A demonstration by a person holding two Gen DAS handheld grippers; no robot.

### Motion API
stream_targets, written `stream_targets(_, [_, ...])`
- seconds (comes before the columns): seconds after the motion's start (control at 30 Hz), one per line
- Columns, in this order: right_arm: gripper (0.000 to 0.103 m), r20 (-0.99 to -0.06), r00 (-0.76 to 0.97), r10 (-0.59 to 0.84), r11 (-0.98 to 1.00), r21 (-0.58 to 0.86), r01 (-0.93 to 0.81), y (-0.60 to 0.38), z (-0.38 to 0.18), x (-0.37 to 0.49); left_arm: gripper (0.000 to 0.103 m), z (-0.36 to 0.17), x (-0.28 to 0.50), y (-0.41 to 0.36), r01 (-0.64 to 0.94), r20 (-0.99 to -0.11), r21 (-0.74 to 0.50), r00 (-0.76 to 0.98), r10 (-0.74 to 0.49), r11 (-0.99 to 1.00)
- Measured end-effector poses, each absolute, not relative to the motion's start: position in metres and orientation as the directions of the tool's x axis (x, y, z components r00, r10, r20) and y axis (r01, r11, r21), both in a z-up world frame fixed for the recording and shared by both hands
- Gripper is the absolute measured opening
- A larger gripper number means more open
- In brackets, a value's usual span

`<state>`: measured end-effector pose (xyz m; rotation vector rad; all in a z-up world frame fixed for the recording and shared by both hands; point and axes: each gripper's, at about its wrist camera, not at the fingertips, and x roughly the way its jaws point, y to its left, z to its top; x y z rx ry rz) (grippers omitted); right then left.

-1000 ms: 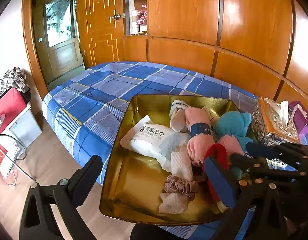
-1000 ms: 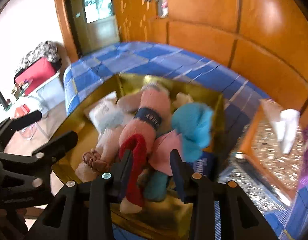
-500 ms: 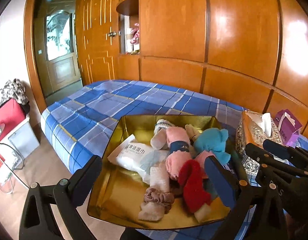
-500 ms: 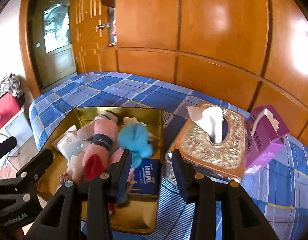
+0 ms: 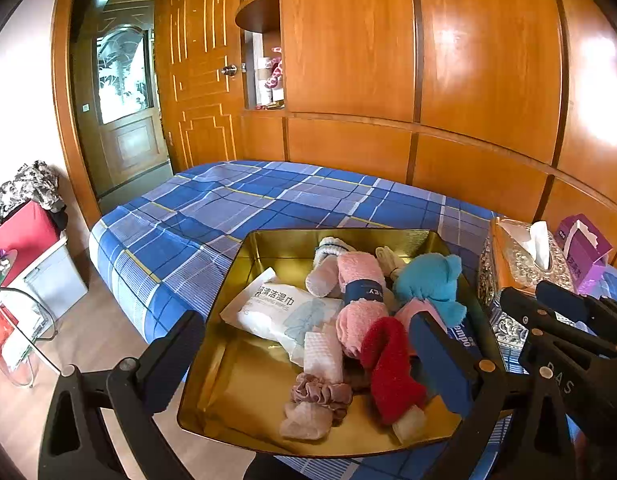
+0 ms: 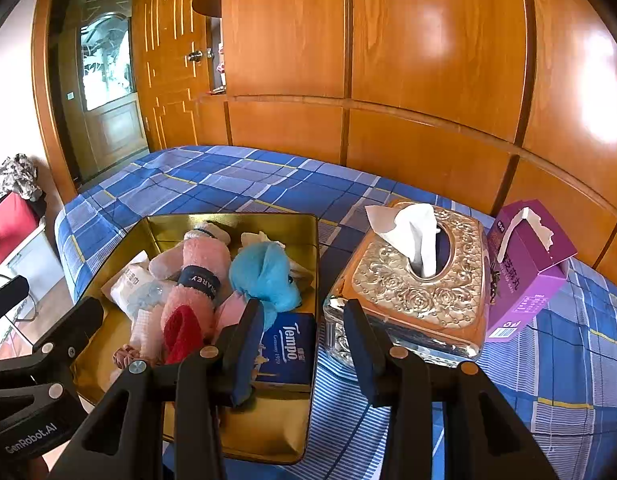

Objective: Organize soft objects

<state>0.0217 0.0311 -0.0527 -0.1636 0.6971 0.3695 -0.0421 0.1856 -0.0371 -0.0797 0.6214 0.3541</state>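
Note:
A gold tray (image 5: 228, 376) (image 6: 284, 228) on the blue plaid bed holds soft items: a rolled pink towel (image 5: 358, 276) (image 6: 200, 268), a teal plush (image 5: 428, 280) (image 6: 264, 276), a red sock (image 5: 388, 368) (image 6: 180, 332), a pink scrunchie (image 5: 320, 390), a wet-wipes pack (image 5: 276, 308) and a blue Tempo tissue pack (image 6: 290, 348). My left gripper (image 5: 304, 344) is open and empty, raised over the tray's near side. My right gripper (image 6: 304, 332) is open and empty, over the gap between tray and tissue box.
A gold embossed tissue box (image 6: 412, 280) (image 5: 520, 260) stands right of the tray, with a purple tissue box (image 6: 528, 264) beyond it. The plaid bed (image 5: 236, 204) runs to a wooden panelled wall. A door, a red case (image 5: 16, 232) and floor lie left.
Both grippers have pulled back and risen from the tray. The right gripper, earlier close over the red sock and pink cloth, has swung right toward the tissue box. The tray's contents stay put.

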Motion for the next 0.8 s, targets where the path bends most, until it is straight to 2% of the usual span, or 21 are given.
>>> stream_targets(0.8, [0.041,-0.656,0.7,0.283,0.921,-0.017,-0.388,0.0321,-0.0535,0.0208,0.103,-0.0376,-0.0423,0.186,-0.352,-0.594,0.026,0.747,0.298,0.936])
